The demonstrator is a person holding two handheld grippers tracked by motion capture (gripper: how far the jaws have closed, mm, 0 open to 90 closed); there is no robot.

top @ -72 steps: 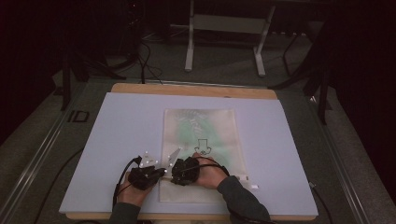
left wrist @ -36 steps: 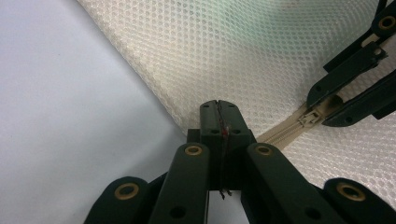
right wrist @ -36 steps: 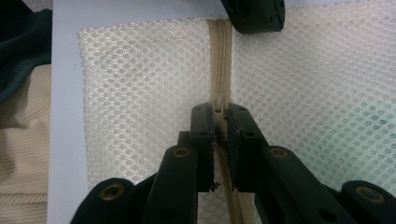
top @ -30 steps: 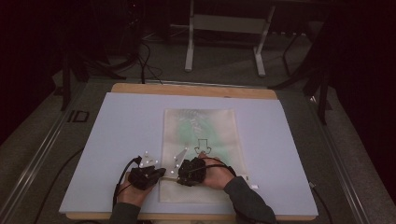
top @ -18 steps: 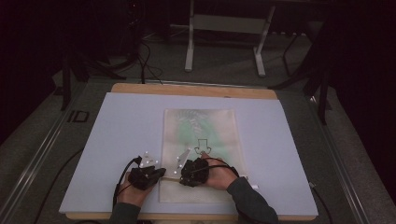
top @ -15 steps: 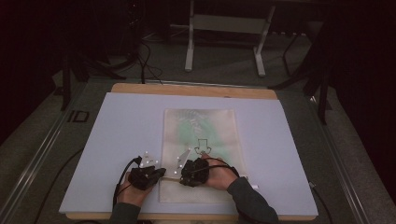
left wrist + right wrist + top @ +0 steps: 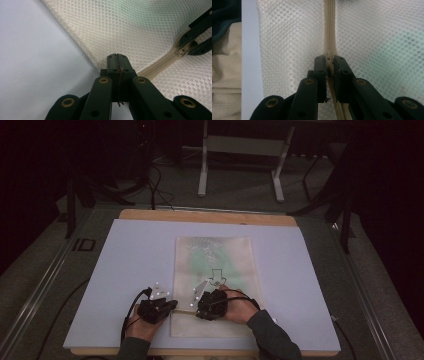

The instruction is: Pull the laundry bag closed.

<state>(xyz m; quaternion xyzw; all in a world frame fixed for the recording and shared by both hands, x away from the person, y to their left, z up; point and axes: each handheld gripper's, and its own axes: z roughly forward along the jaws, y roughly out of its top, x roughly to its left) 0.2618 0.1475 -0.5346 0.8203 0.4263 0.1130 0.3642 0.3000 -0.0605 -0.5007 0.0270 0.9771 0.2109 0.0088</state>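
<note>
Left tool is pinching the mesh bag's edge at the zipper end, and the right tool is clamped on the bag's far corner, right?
Not the corner. The right gripper view shows the right tool closed on the zipper pull of the mesh bag. The left tool does pinch the edge.

white table top point(image 7: 130, 265), mesh bag point(image 7: 215, 255) lying flat

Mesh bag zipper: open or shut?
Shut where visible: the zipper ahead of the right gripper runs as one closed seam across the mesh bag. The rest is hidden.

We wear dark sleeves point(image 7: 270, 332). Our left claw point(image 7: 117, 58) and right claw point(image 7: 329, 61) are black, with brass rivets. Black cables point(image 7: 131, 307) trail behind.
</note>
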